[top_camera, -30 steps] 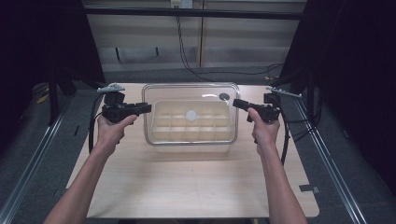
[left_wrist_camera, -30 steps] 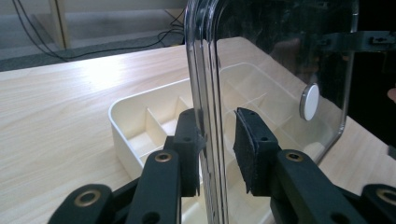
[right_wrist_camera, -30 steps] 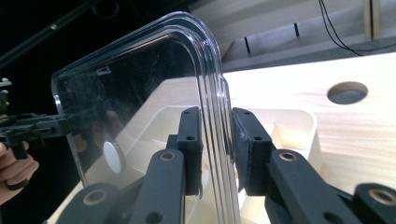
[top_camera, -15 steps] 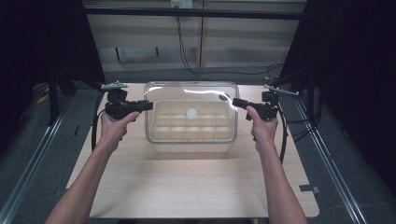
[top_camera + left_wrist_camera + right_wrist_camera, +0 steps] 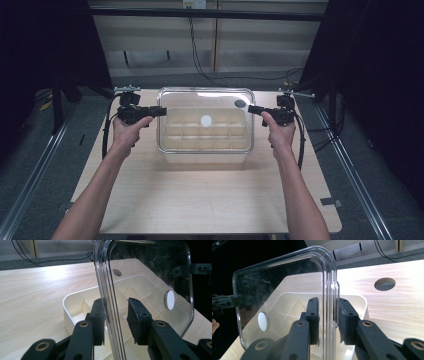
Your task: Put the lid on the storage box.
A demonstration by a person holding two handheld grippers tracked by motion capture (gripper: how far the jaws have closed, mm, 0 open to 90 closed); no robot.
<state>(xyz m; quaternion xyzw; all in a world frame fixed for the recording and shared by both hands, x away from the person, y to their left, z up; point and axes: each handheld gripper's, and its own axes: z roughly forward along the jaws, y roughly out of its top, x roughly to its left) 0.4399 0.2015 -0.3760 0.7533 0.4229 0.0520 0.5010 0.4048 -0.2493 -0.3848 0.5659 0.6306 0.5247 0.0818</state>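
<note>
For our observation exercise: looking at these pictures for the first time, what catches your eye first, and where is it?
A clear rectangular plastic lid with a white round spot is held above a cream compartmented plastic tray at the middle of the pale wooden table. The left gripper and right gripper flank its short edges; the left fingers have just been opening.

table (image 5: 200, 200): compartment tray (image 5: 205, 145) at centre | clear lid (image 5: 205, 100) above tray | left gripper (image 5: 159, 111) left, right gripper (image 5: 251, 109) right
</note>
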